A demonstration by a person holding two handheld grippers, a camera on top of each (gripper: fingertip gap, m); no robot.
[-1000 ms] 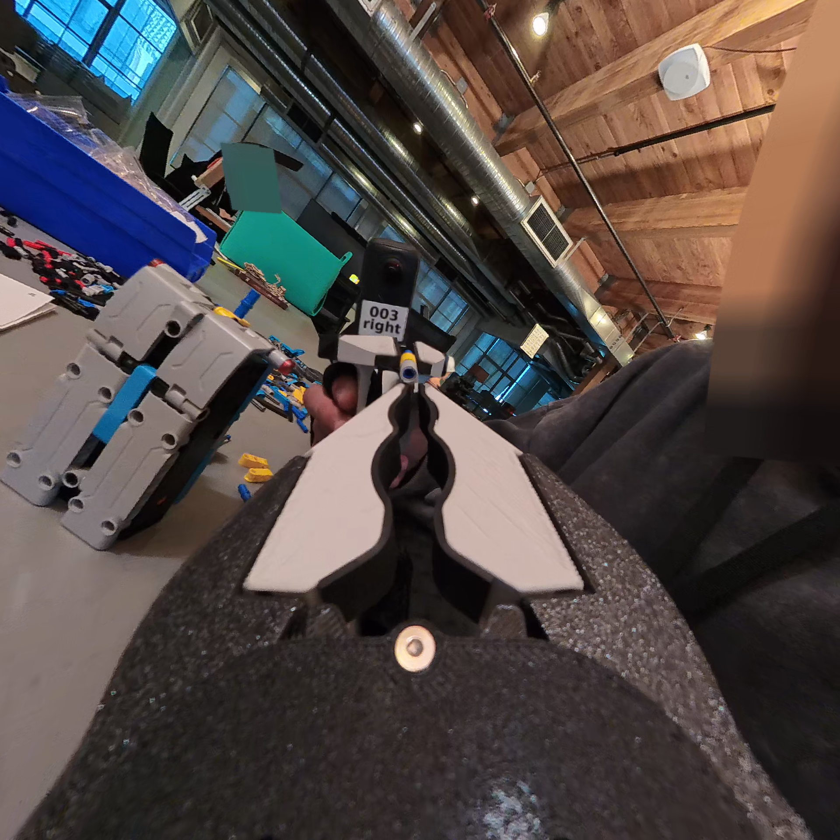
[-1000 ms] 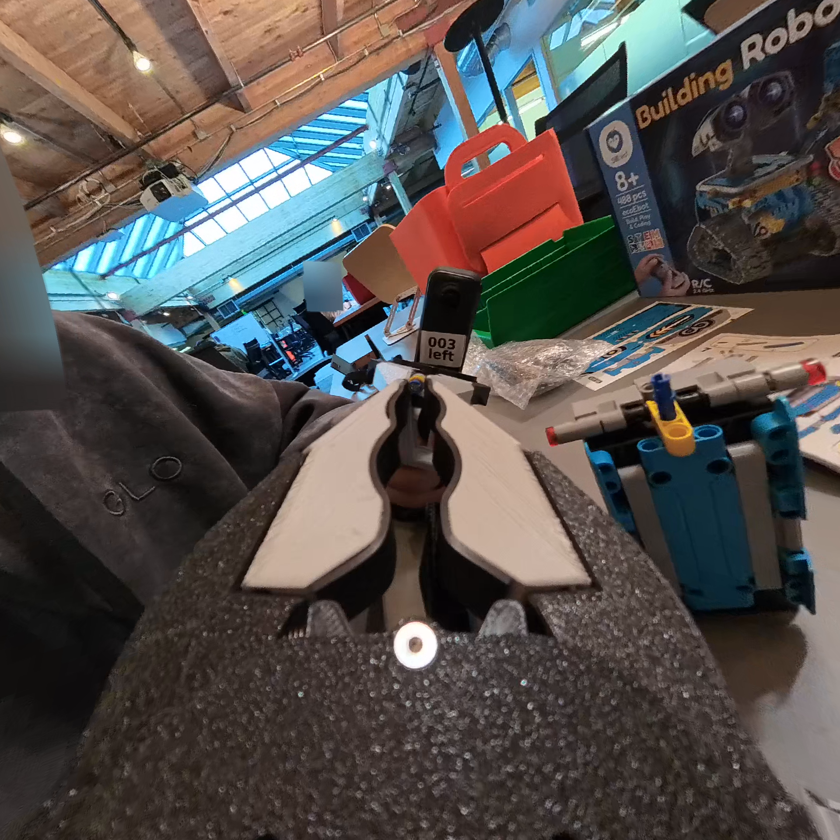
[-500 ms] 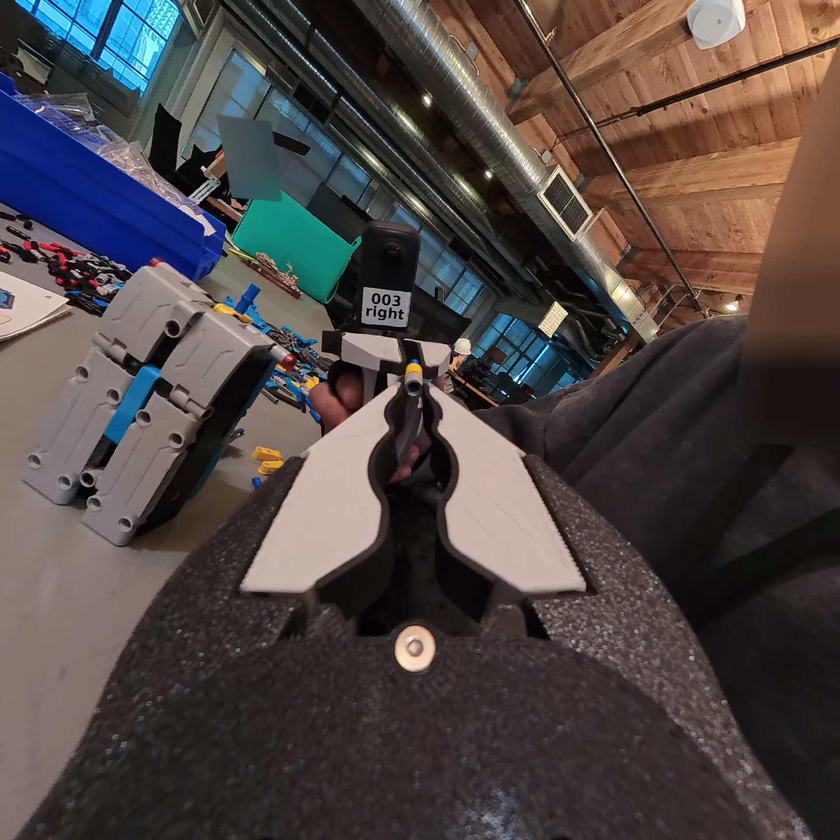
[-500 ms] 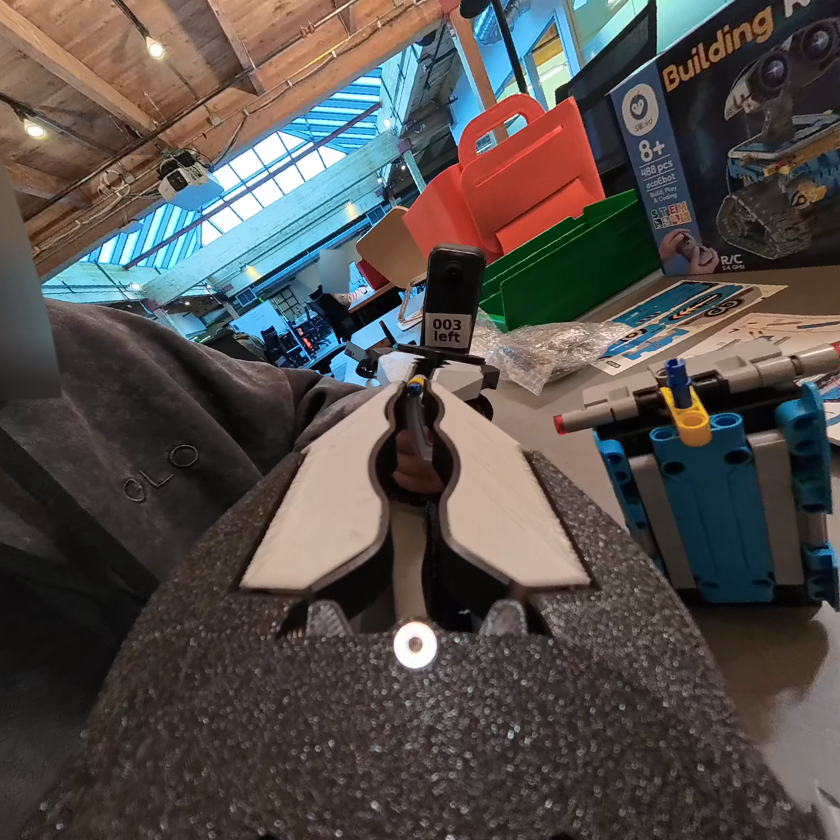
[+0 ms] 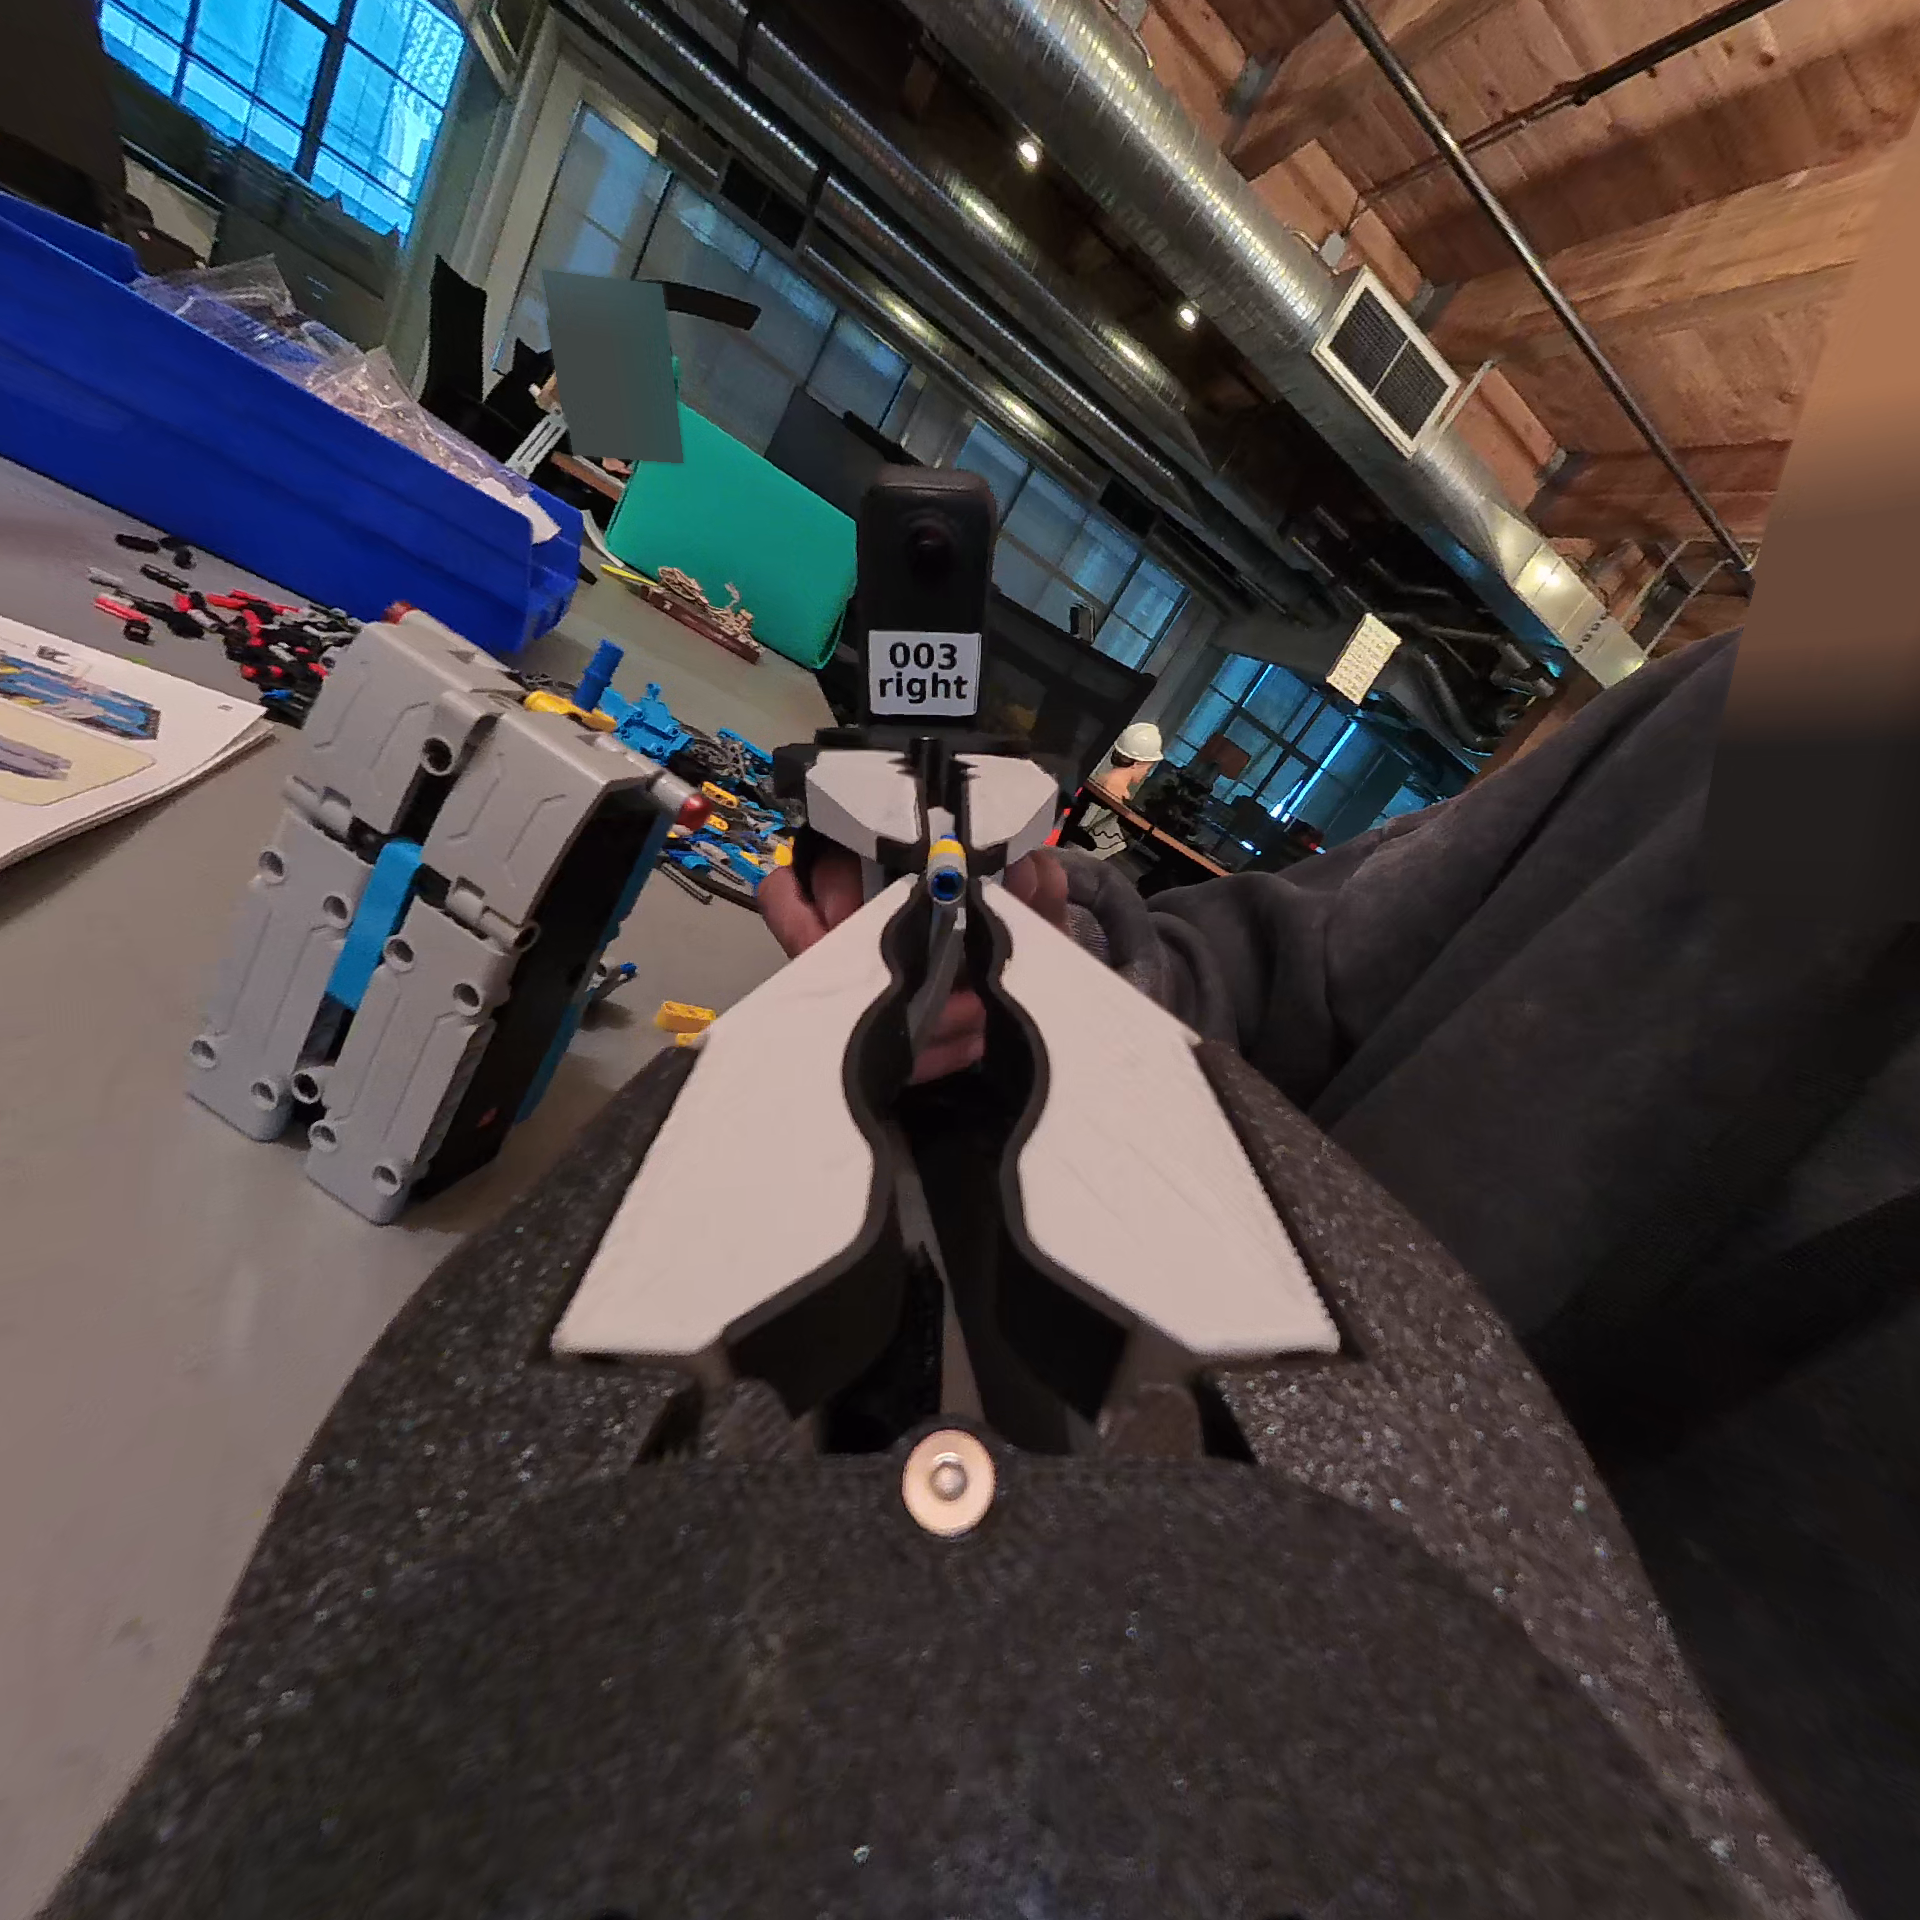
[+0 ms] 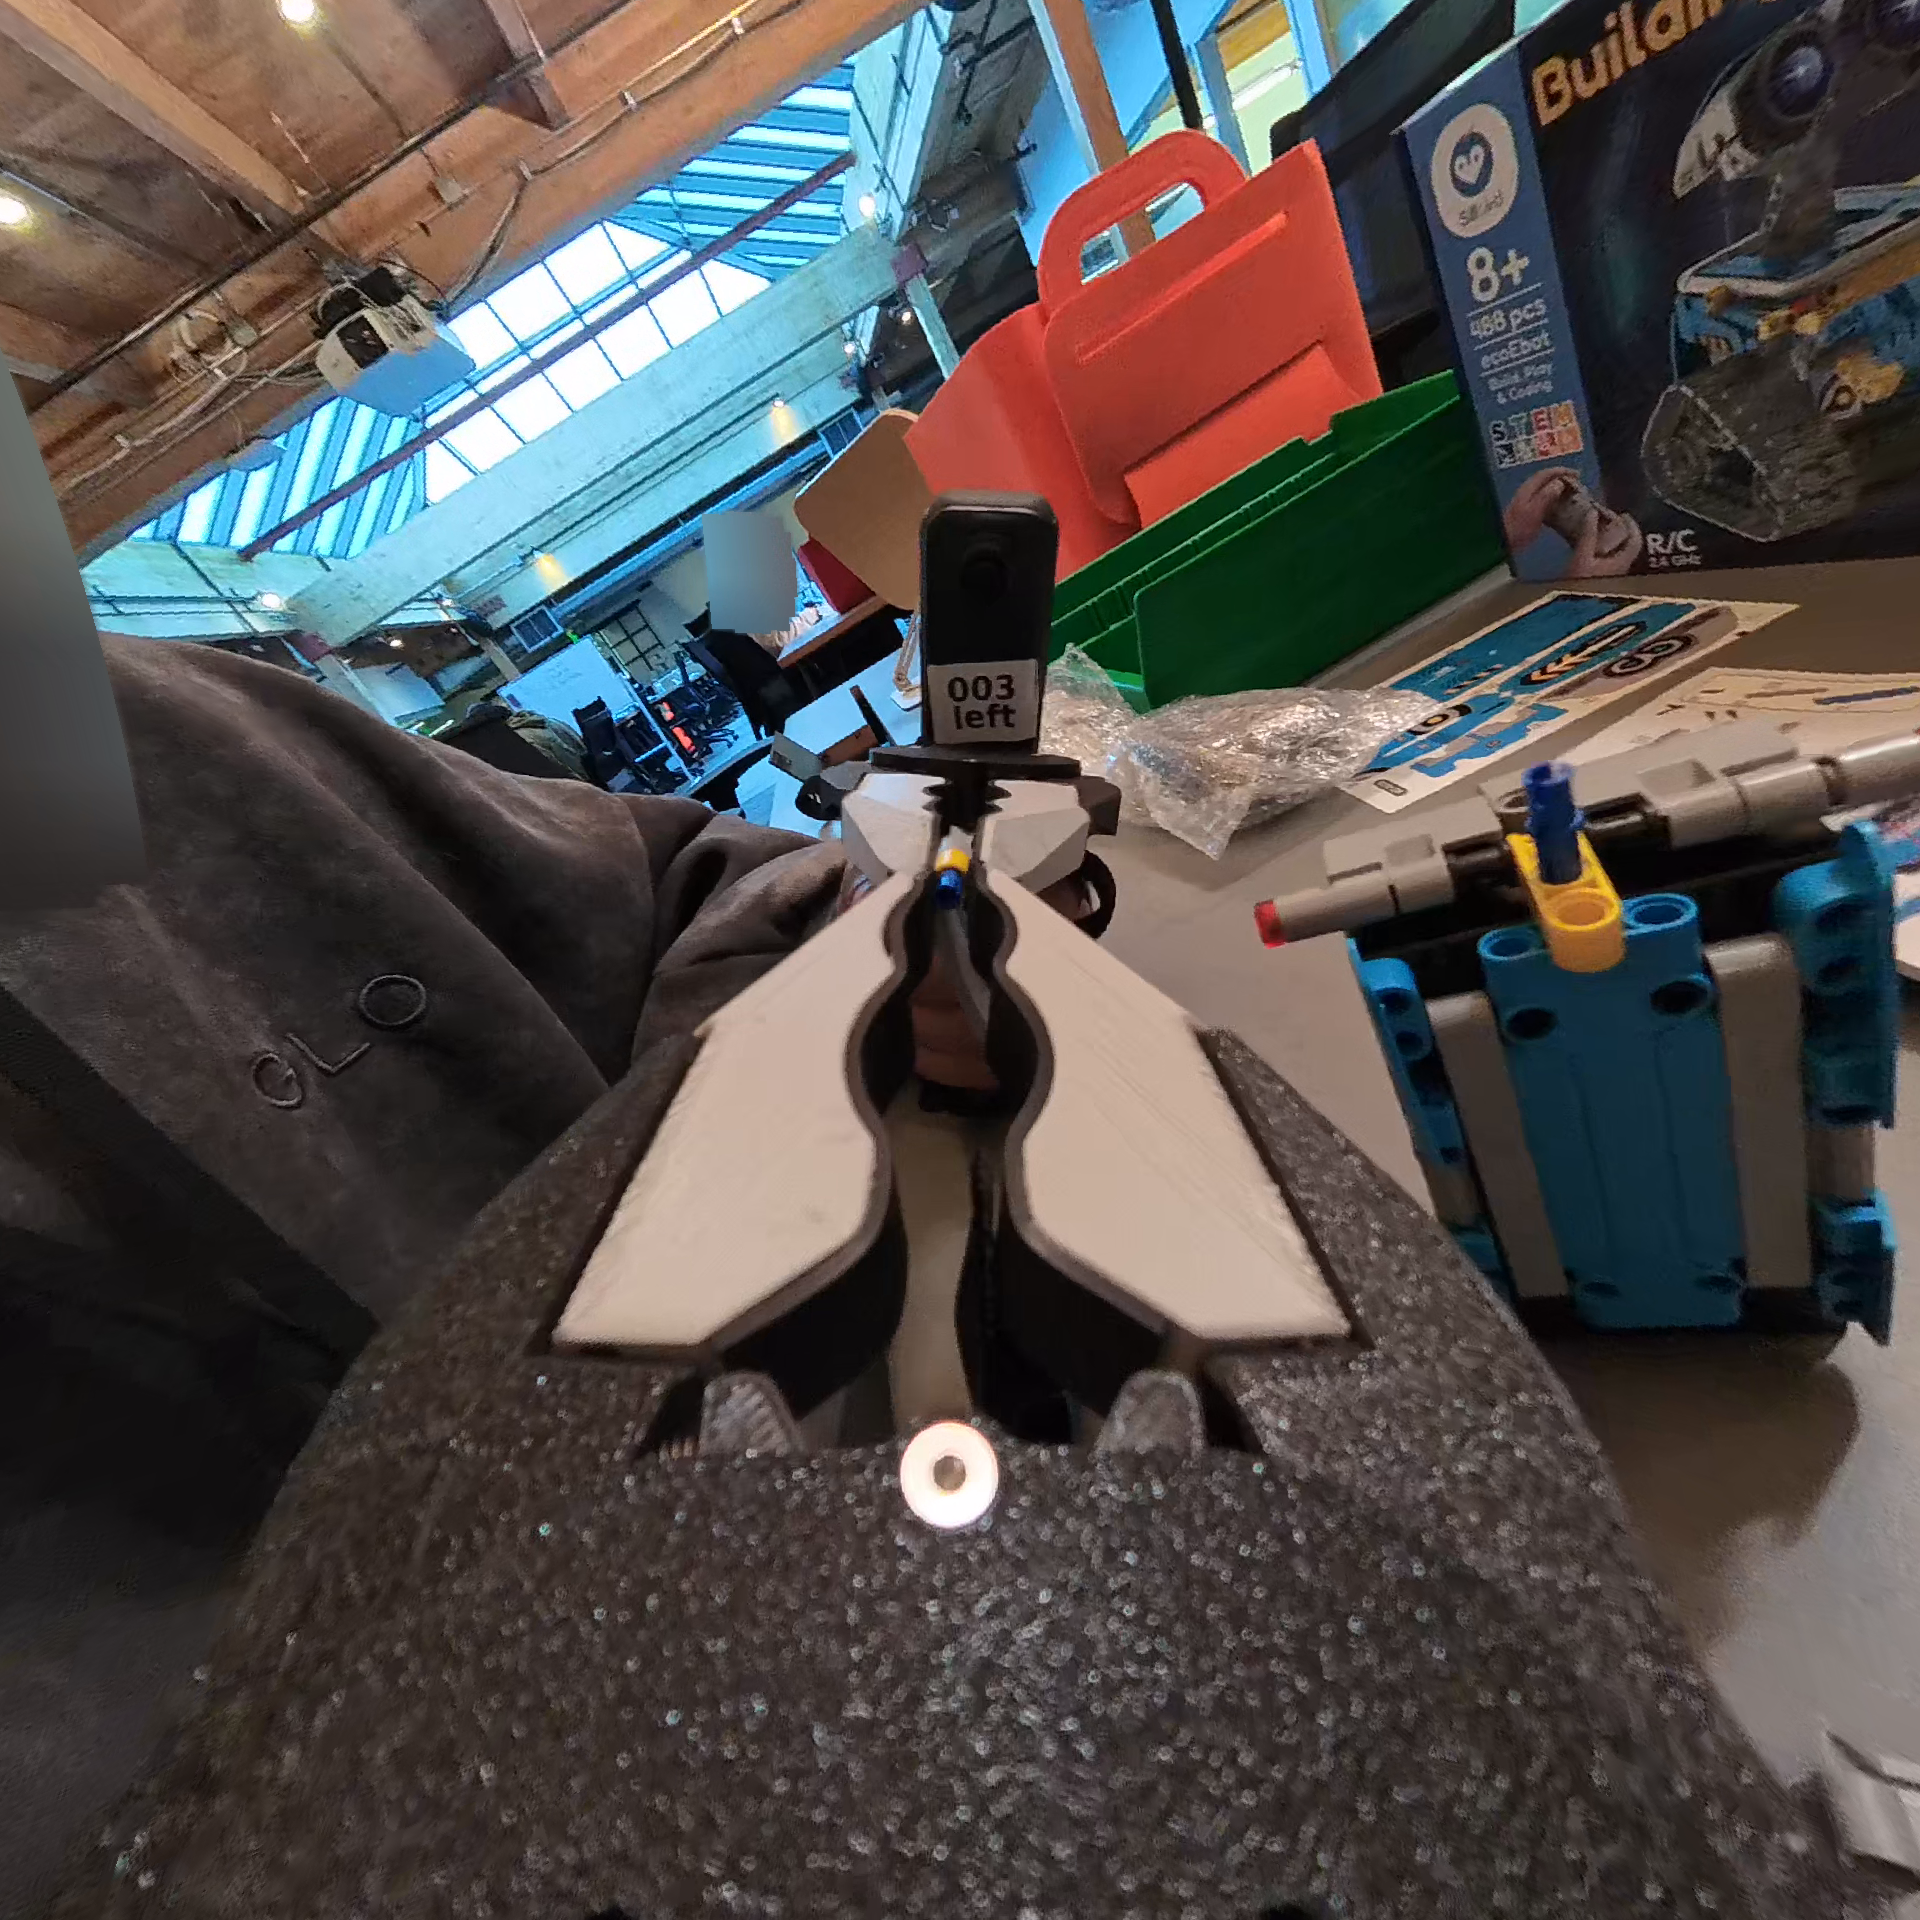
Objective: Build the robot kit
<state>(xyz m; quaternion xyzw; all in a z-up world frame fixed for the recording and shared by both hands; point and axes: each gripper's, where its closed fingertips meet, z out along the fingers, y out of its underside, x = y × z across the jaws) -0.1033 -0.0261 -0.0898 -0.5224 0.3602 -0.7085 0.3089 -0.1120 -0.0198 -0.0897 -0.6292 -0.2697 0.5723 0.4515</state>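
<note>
Left gripper (image 5: 943, 914) and right gripper (image 6: 948, 914), tip to tip, both pinch one small blue-and-yellow pin (image 5: 943, 871); labelled toy box (image 6: 1704, 281) stands behind the block model (image 6: 1621, 1091).

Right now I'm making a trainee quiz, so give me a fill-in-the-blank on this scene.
The left gripper and right gripper face each other, both ___ on a part. The bin behind the model is ___. The peg atop the model stands in a ___ piece.
Missing: shut; blue; yellow.

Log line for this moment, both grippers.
left gripper: shut on small yellow-and-blue pin piece | right gripper: shut on same piece | grey-and-blue block model: untouched
</note>
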